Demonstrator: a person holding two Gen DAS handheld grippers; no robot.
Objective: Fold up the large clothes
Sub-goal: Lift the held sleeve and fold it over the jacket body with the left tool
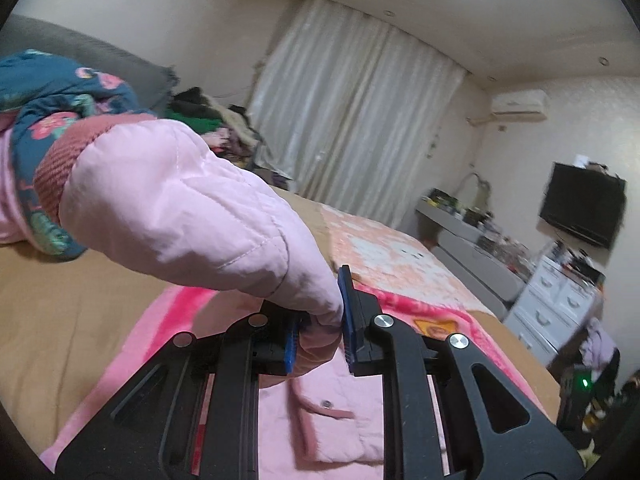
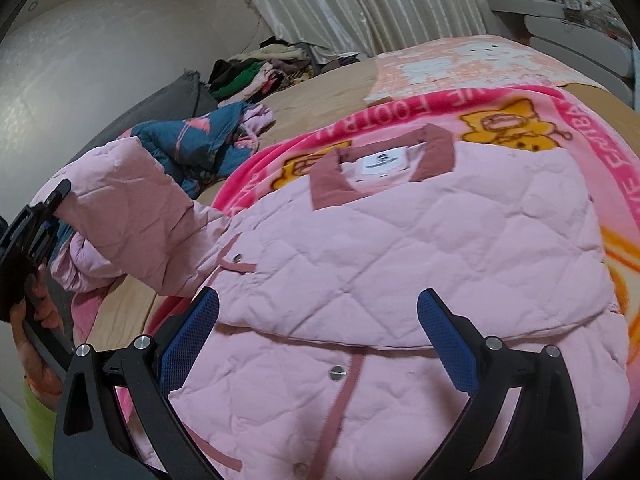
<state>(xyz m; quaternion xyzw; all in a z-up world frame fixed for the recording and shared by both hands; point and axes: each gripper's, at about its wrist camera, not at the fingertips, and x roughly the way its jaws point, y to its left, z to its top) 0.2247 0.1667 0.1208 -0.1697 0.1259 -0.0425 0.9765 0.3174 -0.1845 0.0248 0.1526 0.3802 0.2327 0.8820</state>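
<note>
The pink jacket runs off the bottom edge below its collar, hem unseen. Left of the collar, the person's hand is half hidden behind the left gripper. Behind the collar, the clothes pile is perhaps too blurred to sort.

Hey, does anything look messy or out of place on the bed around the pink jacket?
Yes. A blue floral garment lies crumpled beside the pink jacket, and a jumbled pile of clothes sits near the curtain. The jacket itself lies flat except the sleeve pinched in the left gripper.
</note>
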